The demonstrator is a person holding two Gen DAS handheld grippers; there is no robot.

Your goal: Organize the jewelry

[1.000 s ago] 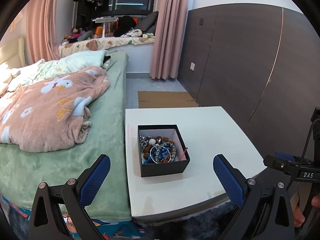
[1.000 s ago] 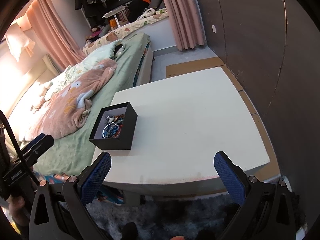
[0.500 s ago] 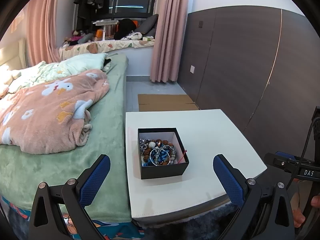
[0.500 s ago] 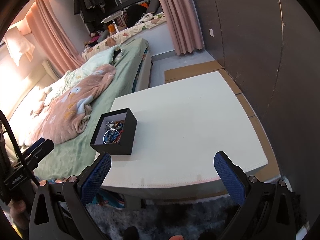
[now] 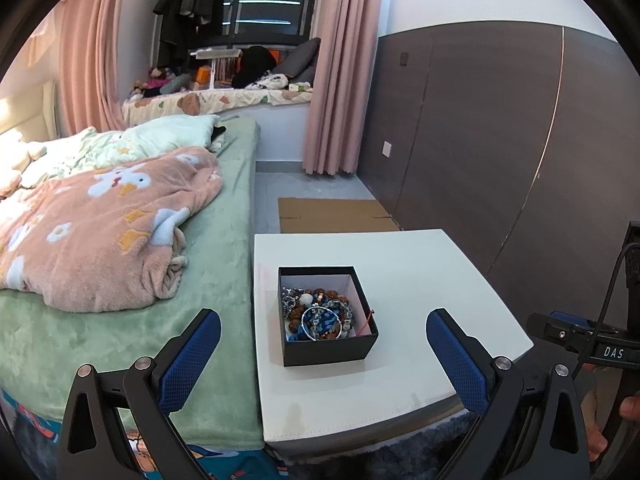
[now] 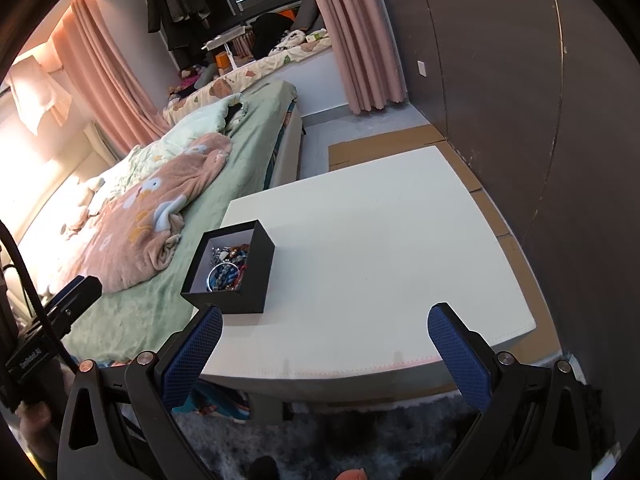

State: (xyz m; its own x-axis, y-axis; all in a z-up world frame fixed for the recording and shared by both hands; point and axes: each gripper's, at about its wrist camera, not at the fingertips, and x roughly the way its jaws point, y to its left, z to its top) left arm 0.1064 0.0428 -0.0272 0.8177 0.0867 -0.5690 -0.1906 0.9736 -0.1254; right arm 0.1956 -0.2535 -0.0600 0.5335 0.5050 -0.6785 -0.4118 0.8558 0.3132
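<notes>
Biggest thing around is the bed (image 5: 120, 280) with a pink blanket (image 5: 100, 232) bunched on it, running right along the left edge of the white desk (image 5: 420, 280). The desk top shows nothing on it but one black box (image 5: 326, 316), open-topped, sitting near the bed-side edge and toward the near end.

All the jewelry (image 5: 316, 312) I can make out is piled inside that box: beaded bracelets in brown and blue, a silvery bangle on top, a thin red cord at the right wall. It's a jumble, so it fits either "everything's collected in the box" or "still needs sorting out of the box". Can't call it from here.

Left gripper (image 5: 320, 348) hangs short of the desk's near edge with its blue fingers (image 5: 192, 356) spread wide, nothing between them, lined up roughly on the box. Right gripper (image 6: 324, 352) is the same, spread and empty, aimed more at the bare part of the desk, box off to its left.

Handling guess: the box looks like light cardboard, stiff enough to pinch by one wall, but it'd slide if nudged. The bracelets look light and floppy, probably tangle-prone, with slick round beads. I'd pinch one strand or the bangle's rim rather than scoop the heap.
</notes>
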